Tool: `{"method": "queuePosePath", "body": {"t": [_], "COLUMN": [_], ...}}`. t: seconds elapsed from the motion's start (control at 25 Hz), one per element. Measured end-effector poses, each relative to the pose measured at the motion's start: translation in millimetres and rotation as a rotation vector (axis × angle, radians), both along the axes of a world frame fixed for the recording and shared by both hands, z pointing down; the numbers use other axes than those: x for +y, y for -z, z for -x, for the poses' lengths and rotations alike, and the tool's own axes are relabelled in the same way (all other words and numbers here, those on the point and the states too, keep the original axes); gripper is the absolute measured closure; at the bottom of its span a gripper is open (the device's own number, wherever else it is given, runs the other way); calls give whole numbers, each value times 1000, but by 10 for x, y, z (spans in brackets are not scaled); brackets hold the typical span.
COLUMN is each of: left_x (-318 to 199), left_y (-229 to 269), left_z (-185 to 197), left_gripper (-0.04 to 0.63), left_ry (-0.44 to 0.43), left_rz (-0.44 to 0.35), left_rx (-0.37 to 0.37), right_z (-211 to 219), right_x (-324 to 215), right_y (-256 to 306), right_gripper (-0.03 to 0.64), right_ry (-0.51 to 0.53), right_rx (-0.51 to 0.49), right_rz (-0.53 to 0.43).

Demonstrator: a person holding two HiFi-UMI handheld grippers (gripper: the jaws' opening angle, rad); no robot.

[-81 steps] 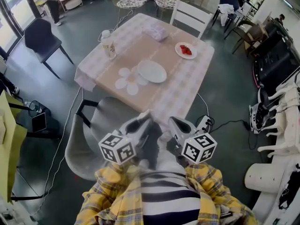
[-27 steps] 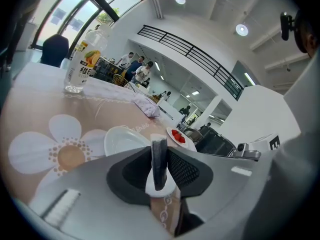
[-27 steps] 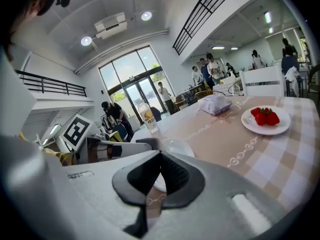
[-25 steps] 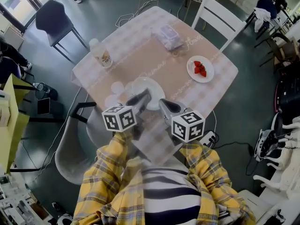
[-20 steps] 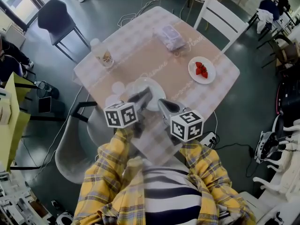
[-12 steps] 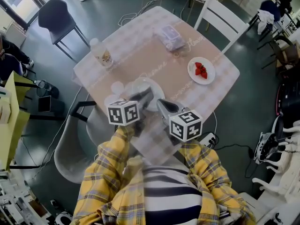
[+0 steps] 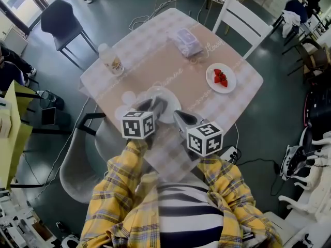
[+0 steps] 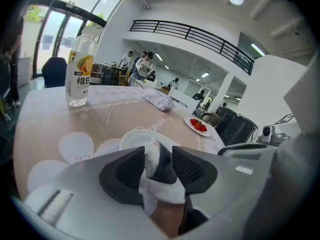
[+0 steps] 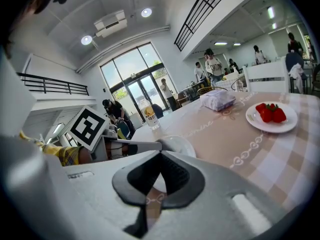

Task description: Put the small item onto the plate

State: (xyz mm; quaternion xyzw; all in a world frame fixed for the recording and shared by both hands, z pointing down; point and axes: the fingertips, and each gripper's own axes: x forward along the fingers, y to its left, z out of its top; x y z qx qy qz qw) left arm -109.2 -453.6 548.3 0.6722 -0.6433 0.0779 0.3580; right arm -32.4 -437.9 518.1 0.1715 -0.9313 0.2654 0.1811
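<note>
A white plate (image 7: 171, 98) (image 8: 131, 138) (image 9: 180, 145) lies near the front edge of the checked table (image 7: 155, 56). My left gripper (image 7: 157, 104) (image 8: 159, 153) hovers over the plate's near side. Its jaws have just been opening, and a small white-and-dark item (image 8: 152, 161) still sits between the pads, which no longer press on it. My right gripper (image 7: 177, 115) (image 9: 160, 156) stays just right of the plate, its tips together with nothing in them.
A juice bottle (image 7: 111, 61) (image 8: 80, 69) stands at the table's left. A wrapped tissue pack (image 7: 187, 40) lies at the back, and a plate of strawberries (image 7: 221, 77) (image 9: 271, 115) at the right. White flower-shaped mats (image 7: 126, 99) lie left of the plate. A white chair (image 7: 243, 19) stands behind the table.
The left gripper has rolled and shifted slightly right over the plate. The right gripper has kept still. Earlier the view had closed in on the table.
</note>
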Motion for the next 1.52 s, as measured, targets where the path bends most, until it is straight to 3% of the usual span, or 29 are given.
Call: {"method": "queuePosePath", "body": {"t": [0.12,0.24,0.36,0.44,0.84,1.52], "left_x": [55,137,254,332,870,1958], "left_y": [-8,65,157,220,414,439], "left_z": [95,203,212,161,-150,-479], "left_gripper": [414,429,552,592,594,593], "left_ry": [37,101,123,105,-28,-196], "left_rz": [0,-52,-109,-141,-212,-187], "left_rx": [-27,-38,-22,-16,48,82], "right_z": [15,15,-18,-52,-158,-422], "right_x": [15,55,90,117,454,1358], "right_y": [-2,7,-7,-17,7,82], "right_gripper": [620,620,620,620,620,620], "right_ry": [1,2,-8,-26,-98,-201], "right_rx": [-4,-18,-14,-15,-8,17], "right_rz": [7,19,19,25,19,-30]}}
